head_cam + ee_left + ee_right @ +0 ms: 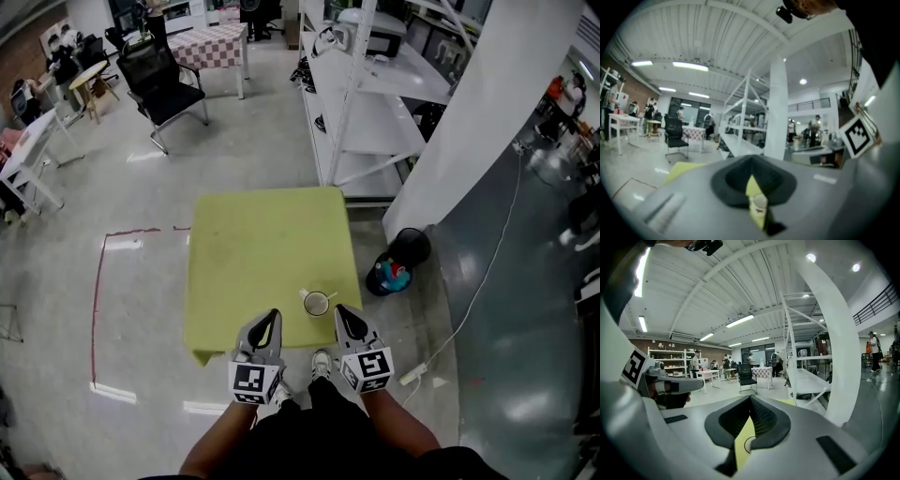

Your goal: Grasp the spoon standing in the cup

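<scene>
The cup, with the spoon tilted rightward in it, is seen by the tabletop's near edge, just left of and nearer to the right gripper, whose jaws, like the left gripper's, are pressed together, empty.

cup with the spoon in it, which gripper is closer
Right. The right gripper sits just to the right of the cup, close beside it. The left gripper is farther off on the cup's left.
</scene>
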`<state>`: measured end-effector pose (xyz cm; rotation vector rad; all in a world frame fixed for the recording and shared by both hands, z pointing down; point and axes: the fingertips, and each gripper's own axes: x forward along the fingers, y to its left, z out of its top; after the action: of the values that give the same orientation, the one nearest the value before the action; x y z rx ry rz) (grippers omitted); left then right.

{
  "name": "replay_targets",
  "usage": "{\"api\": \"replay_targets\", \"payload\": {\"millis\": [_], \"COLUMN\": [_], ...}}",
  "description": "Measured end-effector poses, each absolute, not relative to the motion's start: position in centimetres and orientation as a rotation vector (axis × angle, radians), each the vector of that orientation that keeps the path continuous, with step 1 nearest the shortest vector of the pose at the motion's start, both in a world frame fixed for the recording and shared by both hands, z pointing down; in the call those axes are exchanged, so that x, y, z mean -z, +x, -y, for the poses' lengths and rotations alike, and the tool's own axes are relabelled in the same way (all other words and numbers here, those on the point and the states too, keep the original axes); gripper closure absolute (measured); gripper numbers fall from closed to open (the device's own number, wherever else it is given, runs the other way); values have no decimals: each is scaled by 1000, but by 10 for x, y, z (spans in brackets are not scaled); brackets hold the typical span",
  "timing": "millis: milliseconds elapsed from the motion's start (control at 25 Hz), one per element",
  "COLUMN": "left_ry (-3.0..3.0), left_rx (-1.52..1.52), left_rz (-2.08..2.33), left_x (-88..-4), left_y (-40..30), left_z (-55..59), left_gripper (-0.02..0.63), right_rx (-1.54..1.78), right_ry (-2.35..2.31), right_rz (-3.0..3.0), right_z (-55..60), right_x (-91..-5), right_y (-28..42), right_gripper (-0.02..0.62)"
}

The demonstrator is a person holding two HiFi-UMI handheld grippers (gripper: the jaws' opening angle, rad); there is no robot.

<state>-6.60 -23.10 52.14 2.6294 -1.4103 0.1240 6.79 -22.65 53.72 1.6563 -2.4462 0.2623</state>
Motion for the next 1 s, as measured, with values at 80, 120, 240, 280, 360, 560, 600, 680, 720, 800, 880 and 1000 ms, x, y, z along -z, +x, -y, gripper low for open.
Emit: {"api": "replay_targets", "payload": {"millis": [80,120,240,280,360,560,600,680,720,800,880,1000], "left_ry": [2616,2612,2597,2589,2571,2542,2539,2532,2528,2518,2504,2491], "left_rx": [-137,-144,-173,-186,-212,-283,-299,-321,-328,-344,-357,-378], "left_rz": [1406,1401,1384,1379,1365,1324,1318,1310,1308,1307,1307,1308], "left_x": [-529,-534,-552,-559,-574,-599,-603,-608,-611,-617,-623,-631], "left_y": [-58,-54,-45,-42,-38,-29,-28,-28,-28,-28,-28,-30], "left_z": [238,241,248,249,251,251,250,249,250,251,252,253], "left_gripper": [600,600,600,600,600,600,600,600,600,600,600,600], "right_rx": [-279,-291,-316,-331,-371,-442,-464,-519,-545,-589,-633,-691], "right_ry": [1656,1651,1618,1615,1630,1674,1678,1676,1675,1677,1677,1669], "right_rz": [2440,2438,2436,2440,2450,2419,2406,2394,2387,2366,2349,2335], "right_z": [232,234,237,239,242,248,249,250,253,259,264,272], "right_x": [-549,-555,-572,-578,-589,-613,-620,-633,-640,-655,-668,-685], "right_y": [78,82,86,87,90,98,99,100,101,105,107,109], "right_gripper": [589,589,589,589,589,589,589,588,586,581,529,491]}}
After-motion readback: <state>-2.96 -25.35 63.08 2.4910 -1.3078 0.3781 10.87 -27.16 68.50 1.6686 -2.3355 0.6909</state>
